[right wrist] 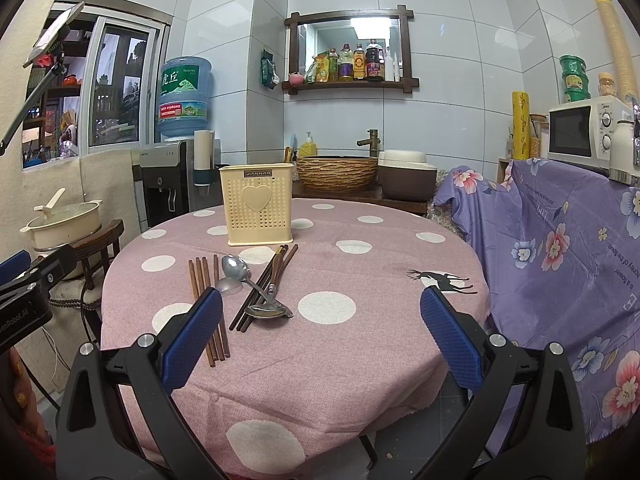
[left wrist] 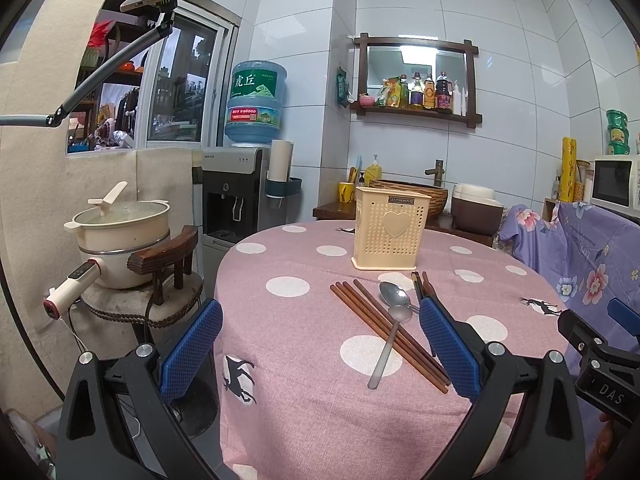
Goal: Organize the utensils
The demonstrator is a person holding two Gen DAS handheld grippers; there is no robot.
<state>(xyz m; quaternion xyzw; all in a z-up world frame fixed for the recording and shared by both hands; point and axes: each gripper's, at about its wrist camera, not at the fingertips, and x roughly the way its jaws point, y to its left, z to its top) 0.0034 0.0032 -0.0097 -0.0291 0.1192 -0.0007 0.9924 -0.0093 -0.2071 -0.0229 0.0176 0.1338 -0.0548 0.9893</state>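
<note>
A cream perforated utensil holder [left wrist: 390,232] [right wrist: 257,211] with a heart stands upright at the far side of the round table. In front of it lie several brown chopsticks [left wrist: 384,328] [right wrist: 200,280], a darker set of chopsticks [right wrist: 266,284], and metal spoons [left wrist: 394,304] [right wrist: 236,270] [right wrist: 269,311]. My left gripper [left wrist: 320,352] is open and empty, over the table's near edge with the chopsticks between its fingers. My right gripper [right wrist: 320,344] is open and empty, to the right of the utensils.
The table [right wrist: 360,360] has a pink polka-dot cloth. A stool with a cream electric pot [left wrist: 120,236] stands left of it. A water dispenser [left wrist: 236,192], a basin [right wrist: 336,172] and a purple-draped counter with a microwave [right wrist: 580,132] lie behind and right.
</note>
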